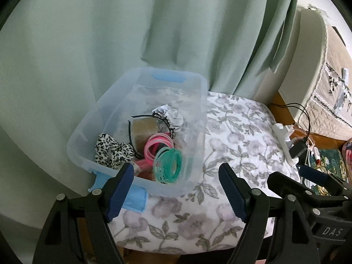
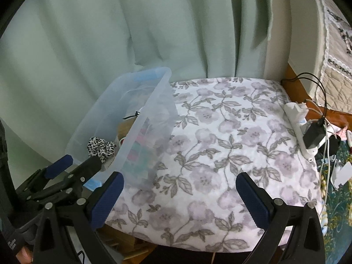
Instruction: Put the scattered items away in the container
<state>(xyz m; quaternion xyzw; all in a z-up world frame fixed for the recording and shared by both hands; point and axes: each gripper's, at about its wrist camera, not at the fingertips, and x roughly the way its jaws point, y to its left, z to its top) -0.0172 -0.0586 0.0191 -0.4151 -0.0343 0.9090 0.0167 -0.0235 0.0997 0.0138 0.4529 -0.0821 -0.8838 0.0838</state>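
Resting at the left on the floral desk (image 2: pixel 220 132), a clear bin (image 1: pixel 193 101) holds a scrunchie (image 1: pixel 114 151), bangles (image 1: pixel 168 165) and a headband (image 1: pixel 154 118). Nothing scattered remains visible, so tidying looks finished. Left tongs (image 1: pixel 176 187) and right tongs (image 2: pixel 178 200) gape wide, empty.

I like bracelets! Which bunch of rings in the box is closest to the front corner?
The teal bangles. They lean against the box's front wall; the pink bangles lie behind them.
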